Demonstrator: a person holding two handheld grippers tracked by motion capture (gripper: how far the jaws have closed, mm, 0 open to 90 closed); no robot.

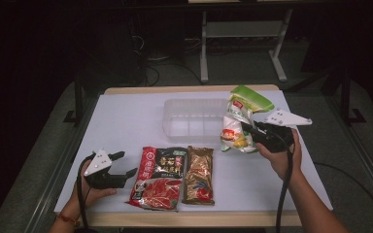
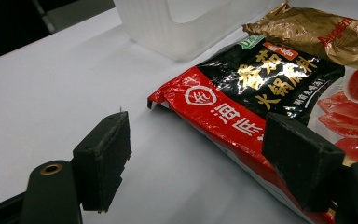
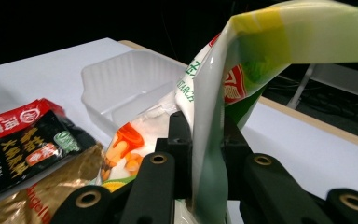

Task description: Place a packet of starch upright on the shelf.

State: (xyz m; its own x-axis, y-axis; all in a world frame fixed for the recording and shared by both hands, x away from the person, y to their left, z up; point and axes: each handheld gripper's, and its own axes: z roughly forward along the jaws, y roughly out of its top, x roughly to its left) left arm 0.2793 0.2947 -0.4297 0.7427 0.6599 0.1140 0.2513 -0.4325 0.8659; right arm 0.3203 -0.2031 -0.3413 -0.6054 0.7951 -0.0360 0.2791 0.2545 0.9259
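- Above the table's right side, the right gripper (image 1: 250,130) is clamped on a green-and-white plastic food packet (image 1: 240,121), held in the air beside the clear plastic bin (image 1: 194,119), which looks empty.
- Left gripper (image 1: 126,165): jaws apart, holding nothing, beside the red-and-black sauce packet (image 1: 159,178); it and the gold packet (image 1: 199,174) lie unpacked.

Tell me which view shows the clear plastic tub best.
The high view: the clear plastic tub shows whole, empty, behind the packets. The left gripper view catches one corner; the right gripper view shows it partly hidden by the green-and-white bag.
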